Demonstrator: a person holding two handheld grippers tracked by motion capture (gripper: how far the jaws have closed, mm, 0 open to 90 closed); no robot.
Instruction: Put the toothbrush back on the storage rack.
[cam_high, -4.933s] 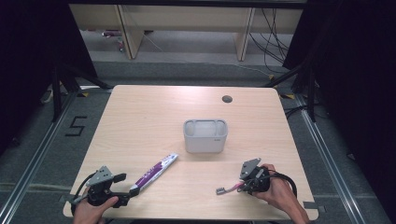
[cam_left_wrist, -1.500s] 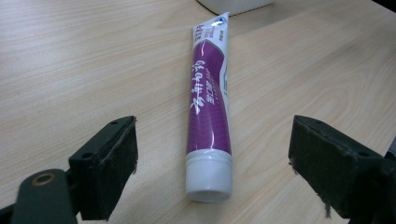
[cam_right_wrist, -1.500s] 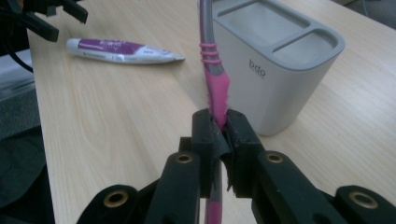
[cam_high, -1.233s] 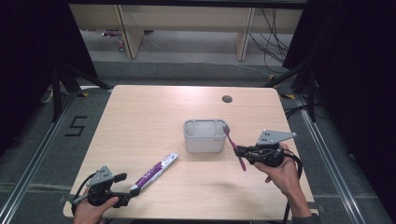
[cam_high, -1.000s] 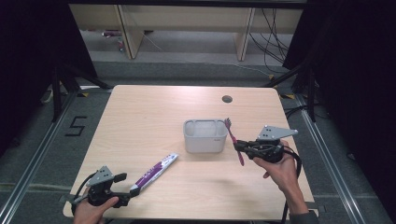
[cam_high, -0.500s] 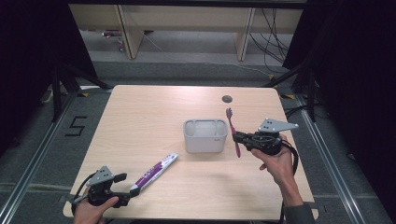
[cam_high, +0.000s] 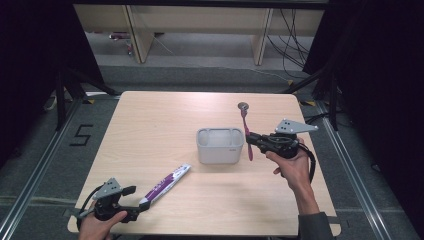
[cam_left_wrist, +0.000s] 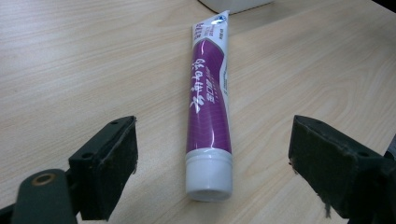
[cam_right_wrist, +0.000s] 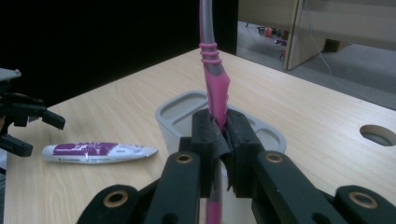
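We see a pale wooden desk from above, with a small grey holder cup near its middle. Our right hand-held gripper sits just to the right of the cup, its jaws clamped tight on the pink-and-grey toothbrush. In the right gripper view the toothbrush stands upright between the pressed pads, its handle rising straight up out of the jaws, with the cup's open compartments directly behind it. So the toothbrush's long axis runs roughly vertical, and the cup lies just beside it toward the desk's middle; we judge the next move is a short shift over the rim, then a lowering. Our left hand-held gripper rests at the near left corner of the desk, jaws wide apart and holding nothing. A purple toothpaste tube lies flat just ahead of it, capped end toward the jaws, long axis pointing away toward the cup. The left hand is the nearer one to the tube.
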